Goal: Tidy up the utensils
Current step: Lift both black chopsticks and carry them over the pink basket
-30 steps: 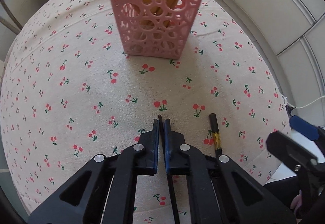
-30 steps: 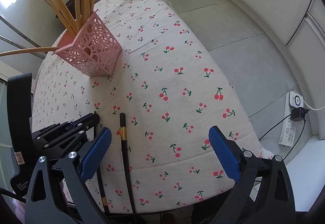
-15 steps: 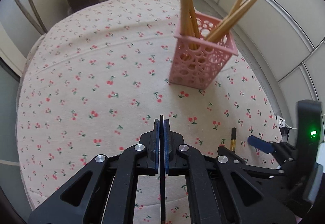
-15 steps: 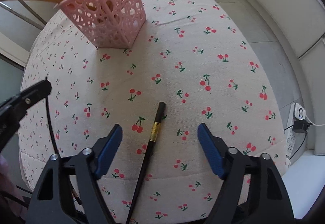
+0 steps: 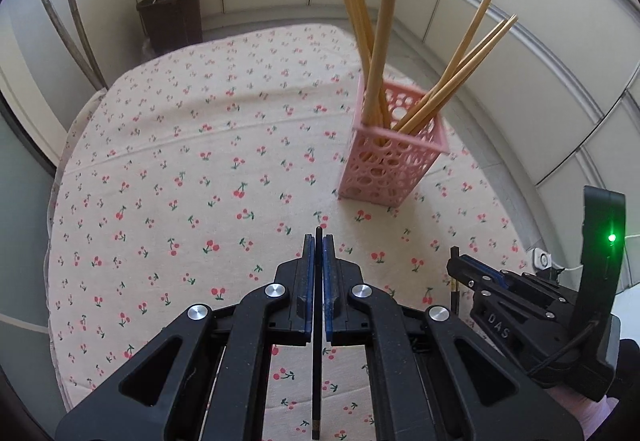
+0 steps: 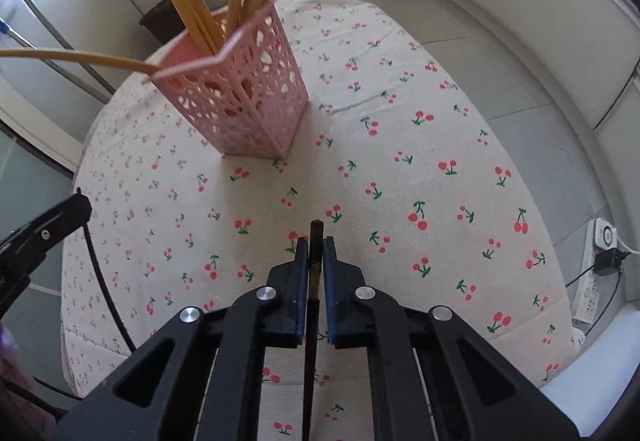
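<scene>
Right claw [image 6: 316, 251] now clamps the second black chopstick [image 6: 315, 237] (left claw [image 5: 319, 253] still pinches its own).

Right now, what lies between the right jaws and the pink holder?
Only bare cherry-print tablecloth between the right gripper, shut on a black chopstick, and the pink holder, per the right wrist view.

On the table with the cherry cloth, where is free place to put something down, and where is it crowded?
The tablecloth is bare to the left of the pink basket, back toward the far edge by the brown bin. In the right wrist view, bare cloth also lies right of the basket. It is crowded at the near edge: left gripper and right gripper each clamp a black chopstick.
</scene>
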Motion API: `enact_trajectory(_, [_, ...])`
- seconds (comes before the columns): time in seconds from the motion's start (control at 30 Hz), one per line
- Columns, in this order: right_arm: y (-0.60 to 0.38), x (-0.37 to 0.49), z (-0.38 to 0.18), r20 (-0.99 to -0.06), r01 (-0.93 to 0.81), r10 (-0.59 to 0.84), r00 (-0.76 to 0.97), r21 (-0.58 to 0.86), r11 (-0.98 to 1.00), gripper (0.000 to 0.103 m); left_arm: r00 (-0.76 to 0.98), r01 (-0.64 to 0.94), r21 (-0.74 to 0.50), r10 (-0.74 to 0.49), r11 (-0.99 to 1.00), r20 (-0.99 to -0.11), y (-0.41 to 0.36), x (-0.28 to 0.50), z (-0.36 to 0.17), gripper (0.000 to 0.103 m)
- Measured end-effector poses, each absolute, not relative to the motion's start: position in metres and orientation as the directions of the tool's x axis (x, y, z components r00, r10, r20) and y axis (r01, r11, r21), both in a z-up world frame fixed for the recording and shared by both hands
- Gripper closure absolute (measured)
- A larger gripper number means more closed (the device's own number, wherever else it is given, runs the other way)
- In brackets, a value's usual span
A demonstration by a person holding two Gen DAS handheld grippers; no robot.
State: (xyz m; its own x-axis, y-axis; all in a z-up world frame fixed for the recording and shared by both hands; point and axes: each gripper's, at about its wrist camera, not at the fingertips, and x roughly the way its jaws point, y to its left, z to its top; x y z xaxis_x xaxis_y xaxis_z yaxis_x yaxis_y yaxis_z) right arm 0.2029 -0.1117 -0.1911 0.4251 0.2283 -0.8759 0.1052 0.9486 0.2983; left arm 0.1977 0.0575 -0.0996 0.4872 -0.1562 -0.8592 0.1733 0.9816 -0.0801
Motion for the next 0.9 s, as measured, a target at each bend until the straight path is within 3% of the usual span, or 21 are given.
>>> enact_trajectory(0.3, [-0.125, 0.176, -0.136, -0.783, 0.024, 0.292, 0.550, 0.364, 0.931, 0.096, 0.566, 0.156, -0.154, -0.216, 0.976, -0.796, 0.070, 0.173, -0.068, 0.100])
enact_trajectory(0.43, [-0.128, 0.176, -0.134, -0.804, 0.035, 0.294, 0.517, 0.363, 0.931, 0.094, 0.570, 0.159, -0.169, -0.230, 0.973, -0.789, 0.070, 0.167, -0.064, 0.100])
enact_trajectory(0.5, [-0.133, 0.186, -0.149, -0.838, 0.093, 0.289, 0.462, 0.370, 0.924, 0.086, 0.568, 0.165, -0.168, -0.232, 0.972, -0.790, 0.066, 0.166, -0.064, 0.100])
enact_trajectory(0.53, [-0.135, 0.195, -0.161, -0.858, 0.125, 0.287, 0.425, 0.370, 0.921, 0.073, 0.567, 0.168, -0.166, -0.233, 0.972, -0.790, 0.065, 0.166, -0.064, 0.100])
enact_trajectory(0.6, [-0.134, 0.206, -0.177, -0.878, 0.162, 0.269, 0.397, 0.355, 0.921, 0.058, 0.564, 0.172, -0.161, -0.231, 0.972, -0.793, 0.063, 0.166, -0.065, 0.100])
enact_trajectory(0.8, [-0.106, 0.225, -0.218, -0.937, 0.159, 0.197, 0.287, 0.249, 0.955, 0.057, 0.559, 0.165, -0.157, -0.223, 0.974, -0.798, 0.067, 0.168, -0.070, 0.100])
enact_trajectory(0.87, [-0.093, 0.225, -0.217, -0.940, 0.118, 0.135, 0.315, 0.180, 0.977, 0.061, 0.557, 0.161, -0.161, -0.224, 0.974, -0.800, 0.070, 0.169, -0.071, 0.100])
enact_trajectory(0.9, [-0.086, 0.225, -0.218, -0.941, 0.098, 0.124, 0.314, 0.162, 0.982, 0.070, 0.556, 0.159, -0.160, -0.223, 0.974, -0.801, 0.071, 0.169, -0.071, 0.100])
